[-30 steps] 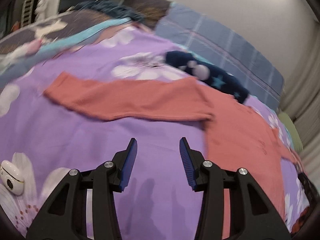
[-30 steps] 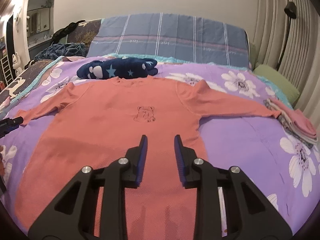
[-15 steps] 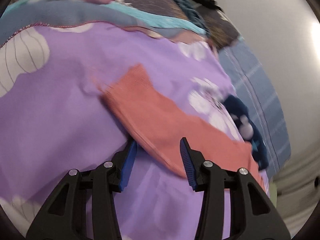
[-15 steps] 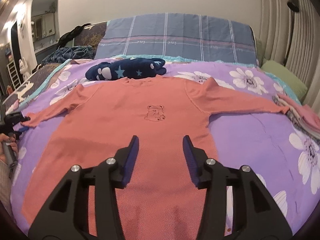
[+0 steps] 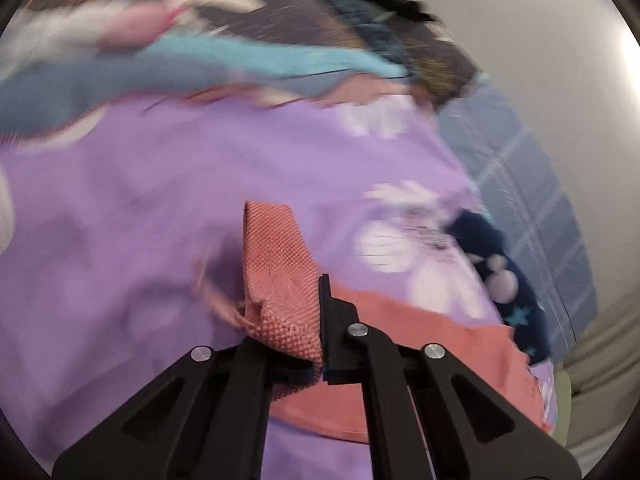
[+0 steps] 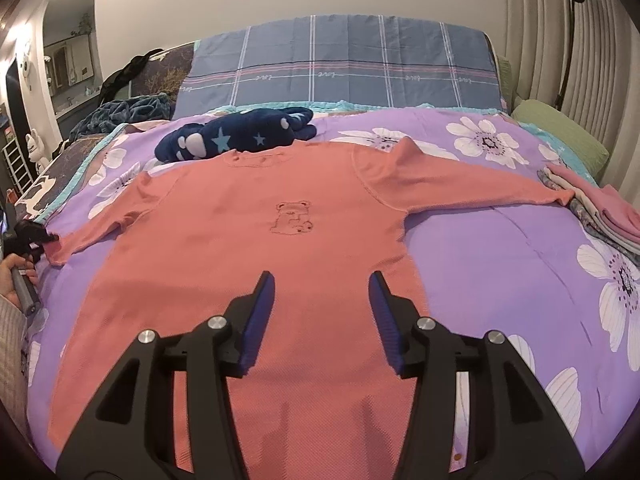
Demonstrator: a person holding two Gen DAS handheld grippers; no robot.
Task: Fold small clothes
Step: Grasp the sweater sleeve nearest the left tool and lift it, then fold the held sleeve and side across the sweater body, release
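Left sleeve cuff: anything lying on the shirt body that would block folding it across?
Nothing visible does. The left gripper is shut on the sleeve cuff, and the shirt body lies flat and bare; the open right gripper hovers above its lower part.

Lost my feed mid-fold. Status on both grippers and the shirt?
Left gripper shut on the sleeve cuff. Right gripper open, hovering over the coral shirt, which lies flat on the bed. Nothing on the shirt body.
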